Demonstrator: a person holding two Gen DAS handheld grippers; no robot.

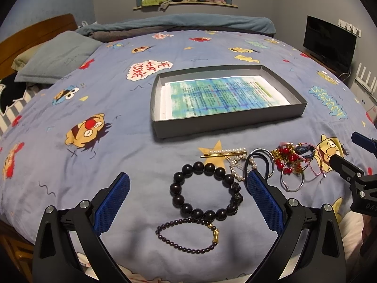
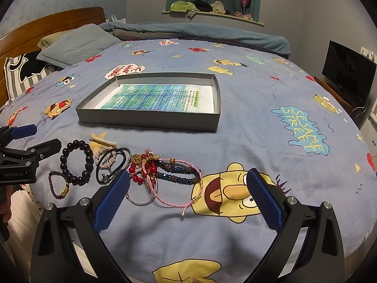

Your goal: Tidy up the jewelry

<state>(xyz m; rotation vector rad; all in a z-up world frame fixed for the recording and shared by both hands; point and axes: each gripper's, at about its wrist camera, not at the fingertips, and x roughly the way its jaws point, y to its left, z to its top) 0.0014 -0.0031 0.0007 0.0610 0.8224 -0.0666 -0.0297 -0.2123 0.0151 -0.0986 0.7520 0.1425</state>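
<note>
Lying flat, the round, glossy dark-beaded bracelet (image 1: 205, 191) is framed by the spread left gripper (image 1: 188, 198); the right gripper (image 2: 188, 198) is spread too, empty.

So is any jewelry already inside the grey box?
No. The grey box holds only a printed paper; the bracelets lie outside on the bedspread.

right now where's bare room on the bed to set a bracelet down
Free: the sheet-lined floor of the grey box, and the bedspread right of it toward the Sesame Street print. Crowded: the jewelry row, from the black bead bracelet to the pink cord bracelet.
</note>
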